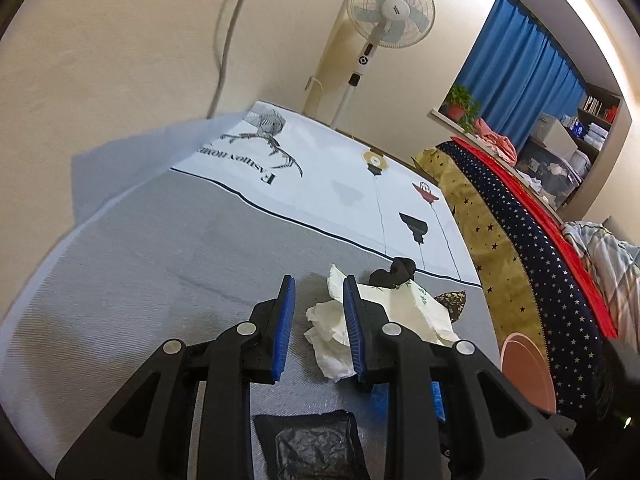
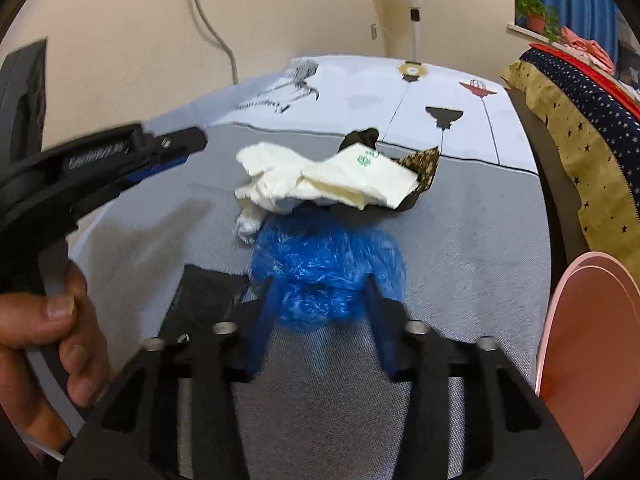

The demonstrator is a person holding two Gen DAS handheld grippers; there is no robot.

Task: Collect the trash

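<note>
A pile of trash lies on the grey bed sheet (image 1: 140, 280): crumpled white tissue (image 1: 330, 336), a cream paper wrapper (image 1: 404, 304), a dark scrap (image 1: 394, 270) and a patterned brown wrapper (image 1: 452, 300). My left gripper (image 1: 318, 292) is open, its right finger beside the tissue. In the right wrist view my right gripper (image 2: 322, 286) is open around a crumpled blue plastic bag (image 2: 324, 264). The tissue (image 2: 272, 178) and cream wrapper (image 2: 360, 178) lie beyond it. A flat black packet (image 2: 208, 296) lies left of the bag. The left gripper (image 2: 168, 152) shows at left.
A pink bin rim (image 2: 584, 340) stands at the bed's right edge; it also shows in the left wrist view (image 1: 528, 368). A star-patterned quilt (image 1: 532, 240) is piled along the right. A standing fan (image 1: 390, 12) and wall are behind the bed.
</note>
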